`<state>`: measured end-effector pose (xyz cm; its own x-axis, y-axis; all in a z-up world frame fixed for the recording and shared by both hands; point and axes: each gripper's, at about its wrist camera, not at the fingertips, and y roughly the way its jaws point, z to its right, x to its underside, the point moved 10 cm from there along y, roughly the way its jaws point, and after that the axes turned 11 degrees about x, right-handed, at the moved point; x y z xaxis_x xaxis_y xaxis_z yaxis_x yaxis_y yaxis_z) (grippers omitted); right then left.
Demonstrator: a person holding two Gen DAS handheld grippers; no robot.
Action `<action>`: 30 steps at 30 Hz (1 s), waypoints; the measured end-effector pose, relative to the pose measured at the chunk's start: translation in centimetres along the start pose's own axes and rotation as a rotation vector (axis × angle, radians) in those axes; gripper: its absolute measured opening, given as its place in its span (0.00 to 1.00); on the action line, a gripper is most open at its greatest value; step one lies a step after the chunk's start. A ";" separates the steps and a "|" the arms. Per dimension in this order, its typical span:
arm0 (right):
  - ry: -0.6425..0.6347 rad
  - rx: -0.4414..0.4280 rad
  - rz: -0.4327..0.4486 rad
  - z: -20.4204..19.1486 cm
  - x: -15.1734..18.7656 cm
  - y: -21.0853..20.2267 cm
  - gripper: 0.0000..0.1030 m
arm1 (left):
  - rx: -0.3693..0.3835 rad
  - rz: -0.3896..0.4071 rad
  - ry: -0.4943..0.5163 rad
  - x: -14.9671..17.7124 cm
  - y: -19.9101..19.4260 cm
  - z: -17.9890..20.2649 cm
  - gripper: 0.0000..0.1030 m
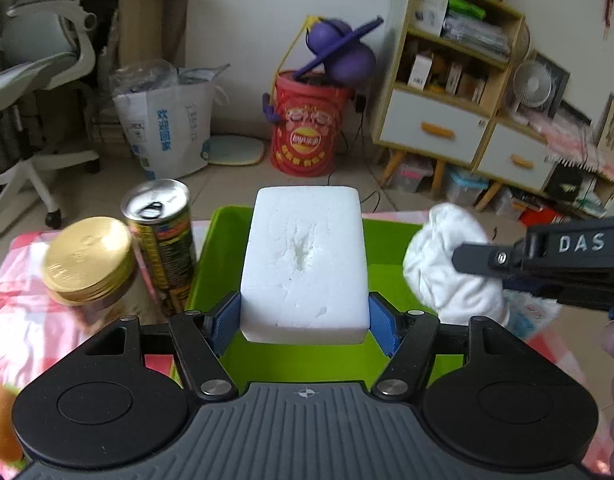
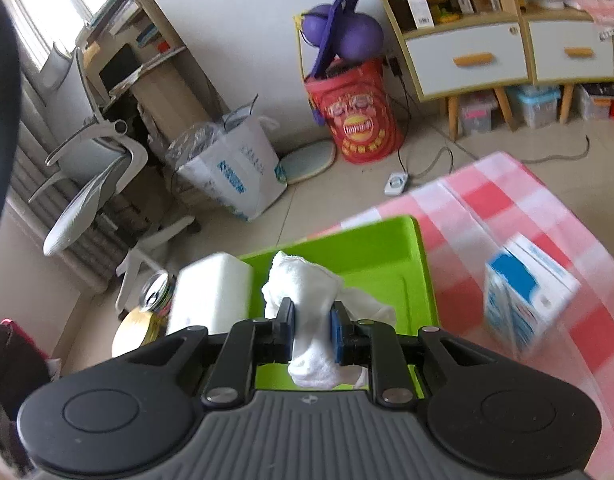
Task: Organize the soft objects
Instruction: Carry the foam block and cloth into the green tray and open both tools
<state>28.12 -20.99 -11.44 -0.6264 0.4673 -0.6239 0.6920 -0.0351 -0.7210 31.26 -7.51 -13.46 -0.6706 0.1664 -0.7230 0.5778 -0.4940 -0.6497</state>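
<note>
"DAS" reads in white letters on the right gripper (image 1: 473,258), seen side-on right of the green tray (image 1: 391,248). Its jaws pinch a white cloth (image 2: 313,316) above the tray. The left gripper (image 1: 305,320), held level, clamps a white foam block (image 1: 305,256) over the tray, on the checked desk (image 2: 507,216).

My left tongs (image 1: 305,320) full of white foam block (image 1: 305,260) over the green bin (image 1: 381,248), can (image 1: 163,236) and gold-lidded jar (image 1: 89,260) crowding its left wall, my right tongs (image 2: 311,334) with white cloth (image 2: 307,304) over its right half, blue-white carton (image 2: 527,300) standing on bare checked cloth (image 2: 503,196) further right.
</note>
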 end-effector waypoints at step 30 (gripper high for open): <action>-0.103 0.081 0.046 0.5 -0.2 9.0 0.00 | -0.052 -0.110 0.078 0.9 9.6 -1.6 0.78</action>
<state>34.30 -21.87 -17.91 -0.6310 0.3708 -0.6814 0.6921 -0.1277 -0.7104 36.94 -10.75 -20.66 -0.6945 0.2838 -0.6612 0.5273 -0.4244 -0.7361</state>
